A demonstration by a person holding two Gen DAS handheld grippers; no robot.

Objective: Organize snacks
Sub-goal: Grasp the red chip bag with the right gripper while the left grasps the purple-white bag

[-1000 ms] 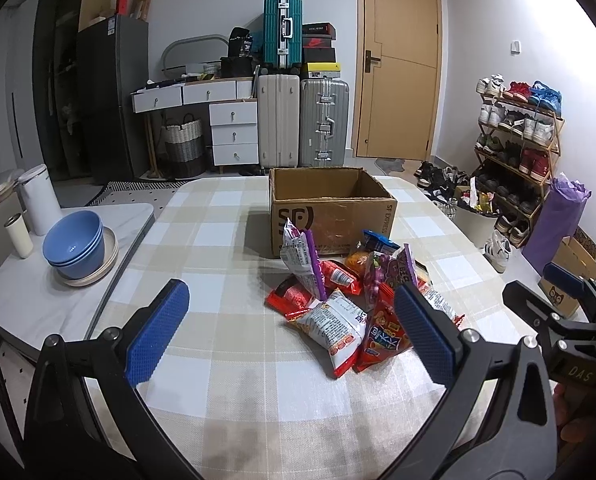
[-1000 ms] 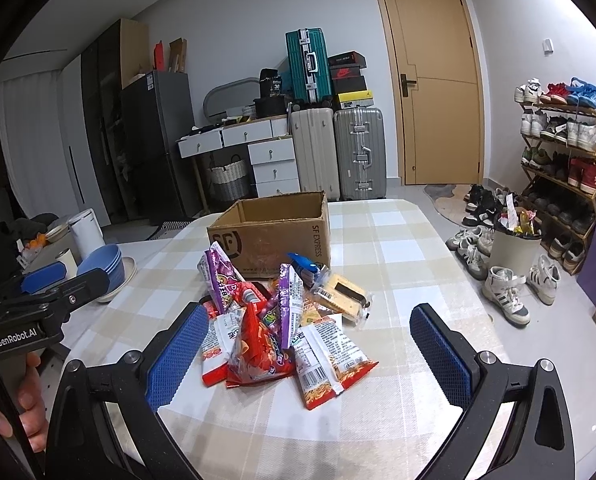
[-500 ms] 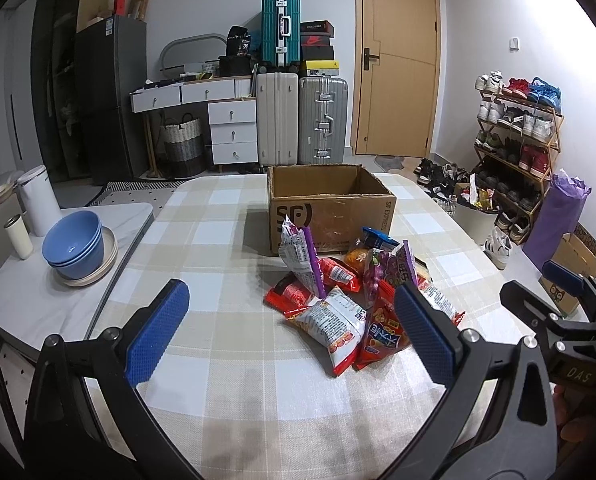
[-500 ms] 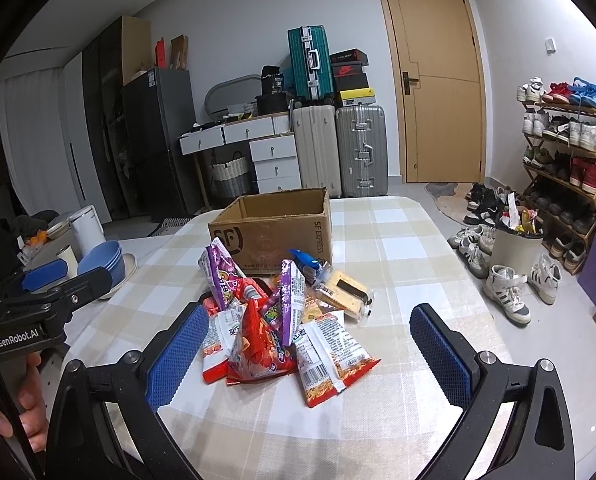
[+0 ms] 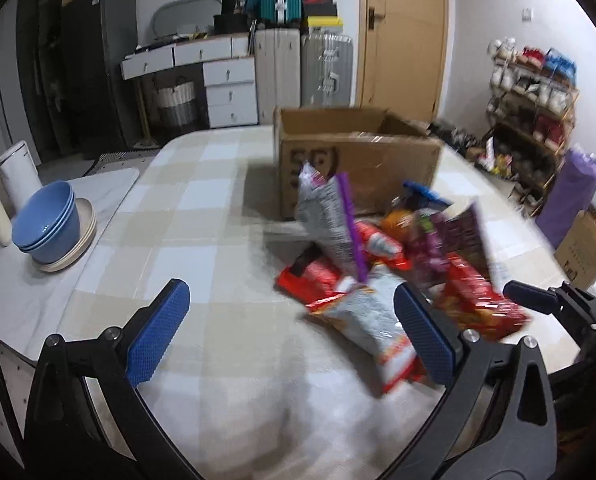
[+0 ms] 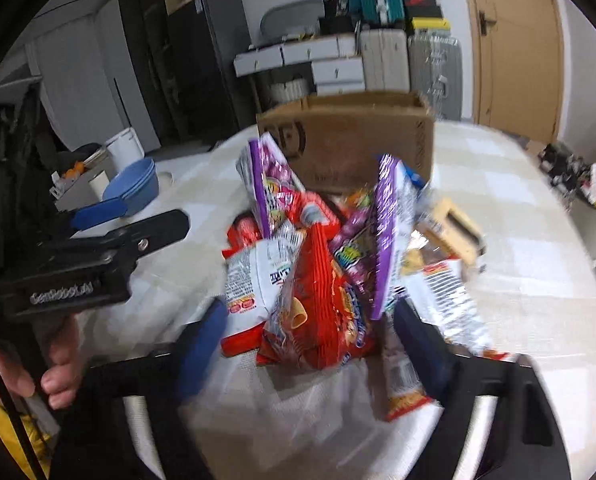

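Both grippers now closer to the snack pile (image 6: 329,264) than a second ago. Right gripper (image 6: 298,344) jaws have just been closing, red chip bag (image 6: 317,320) between them, not yet pinched. Left gripper (image 5: 294,336) spread, empty. Cardboard box (image 5: 357,160) behind the pile; first pick looks imminent.

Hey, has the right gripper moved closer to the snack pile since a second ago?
Yes. The right gripper has moved forward and down toward the snack pile; the cardboard box behind looms larger. Its jaws have just been closing, around the red bag.
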